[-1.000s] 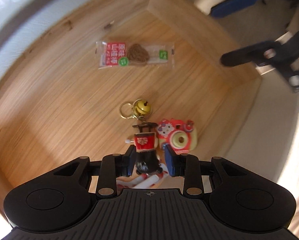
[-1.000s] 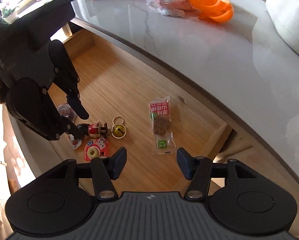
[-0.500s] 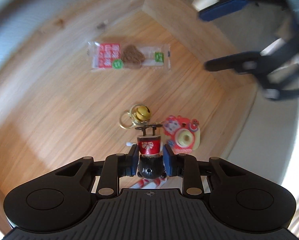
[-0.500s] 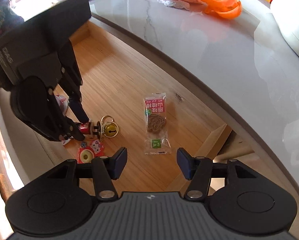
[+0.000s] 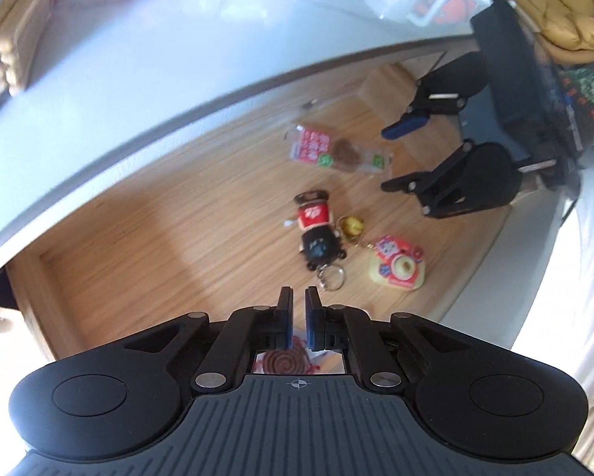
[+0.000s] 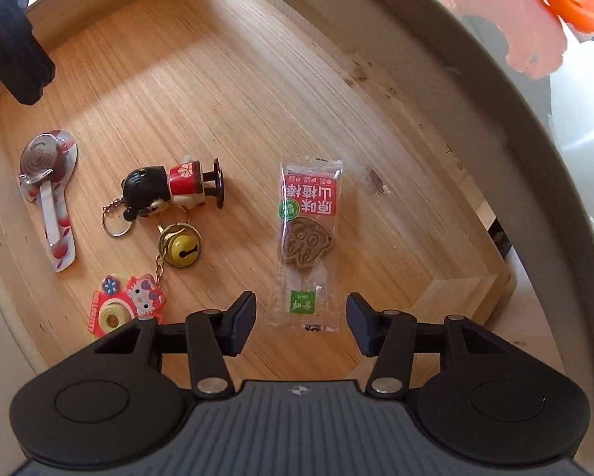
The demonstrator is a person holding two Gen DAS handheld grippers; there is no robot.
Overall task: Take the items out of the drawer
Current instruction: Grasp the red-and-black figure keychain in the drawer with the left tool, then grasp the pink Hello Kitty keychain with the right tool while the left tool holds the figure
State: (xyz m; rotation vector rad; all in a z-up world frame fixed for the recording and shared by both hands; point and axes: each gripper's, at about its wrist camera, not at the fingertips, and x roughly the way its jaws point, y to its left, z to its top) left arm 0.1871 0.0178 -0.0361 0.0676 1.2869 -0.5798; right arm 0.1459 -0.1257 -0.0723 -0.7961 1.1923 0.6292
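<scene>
The wooden drawer stands pulled out, with several small items on its floor. My right gripper hovers low over a clear snack packet. Its jaws are closing, with the packet's lower end between them and untouched. My left gripper is shut on nothing, raised above the drawer's front. A doll keychain lies loose ahead of it, beside a gold bell and a pink camera charm. A wrapped lollipop lies at the left. The left wrist view shows the right gripper over the packet.
The grey marble counter overhangs the drawer's far side and carries orange and pink toys. A wooden divider block fills the drawer's right corner. Bare wood floor spreads across the drawer's left half. The left tool's black body shows at top left.
My left gripper lifted back and shut; the doll that was between its fingers now lies on the drawer floor. My right gripper came down over the snack packet, its jaws narrowing slightly.
</scene>
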